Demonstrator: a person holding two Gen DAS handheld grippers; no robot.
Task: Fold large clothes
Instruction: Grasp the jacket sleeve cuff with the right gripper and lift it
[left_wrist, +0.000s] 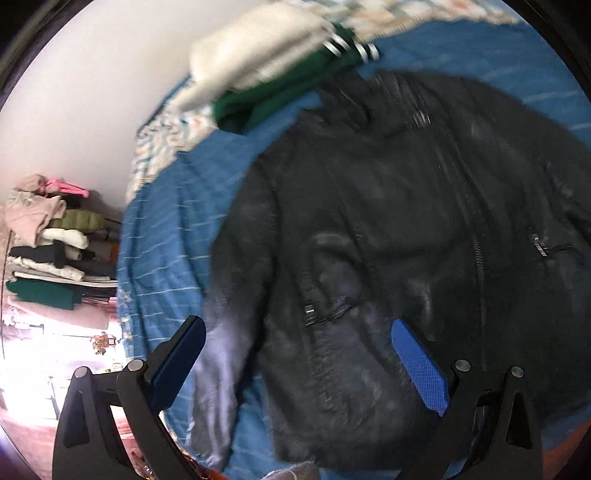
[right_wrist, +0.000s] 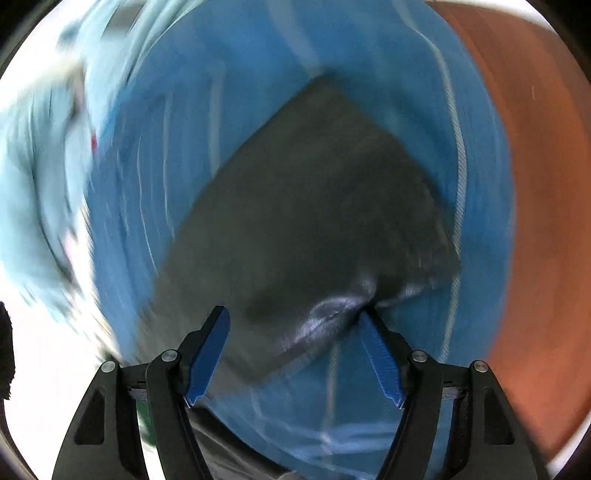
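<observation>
Left claw (left_wrist: 295, 332) released above black jacket (left_wrist: 388, 221) | right claw (right_wrist: 295, 325) released, sleeve (right_wrist: 314, 206) between fingers | blue bedspread (left_wrist: 166, 240)

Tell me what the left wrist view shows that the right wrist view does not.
Only the left wrist view shows the black jacket's zipped front, the green and cream clothes lying beyond its collar, and a stack of folded clothes by the wall. Only the right wrist view shows a blurred dark flap of fabric with its corner against one finger of the right tongs, plus a reddish-brown surface past the bed's edge. Both show the blue bedspread and open tongs; the left tongs hover over the jacket.
</observation>
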